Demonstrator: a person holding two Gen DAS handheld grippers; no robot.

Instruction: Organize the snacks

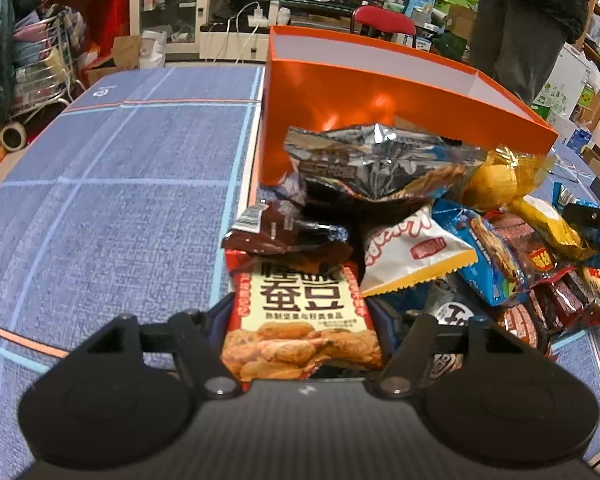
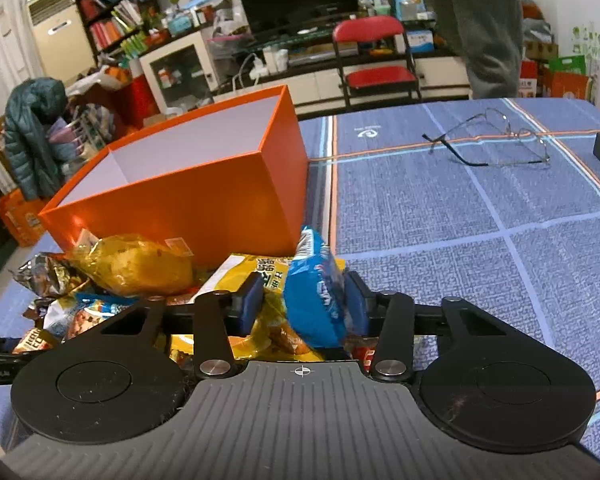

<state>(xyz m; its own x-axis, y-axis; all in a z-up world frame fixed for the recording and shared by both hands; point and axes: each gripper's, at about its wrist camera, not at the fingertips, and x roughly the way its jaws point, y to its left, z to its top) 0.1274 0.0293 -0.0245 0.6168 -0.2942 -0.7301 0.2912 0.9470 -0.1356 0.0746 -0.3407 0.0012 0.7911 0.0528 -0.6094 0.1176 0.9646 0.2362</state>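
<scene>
Blue tablecloth (image 2: 460,200), eyeglasses (image 2: 496,136), orange box (image 2: 204,200)

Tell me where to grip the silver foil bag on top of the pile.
Grip the silver foil bag by its crimped top seam, coming from above on the near side. That flat edge sticks up free of the pile, while the puffy body leans against the orange box.

Box: open glossy orange cardboard box (image 2: 204,196), white inside, upright on the blue cloth.
Snacks: heap of crinkled foil snack packets (image 1: 440,240) just beside it.
</scene>
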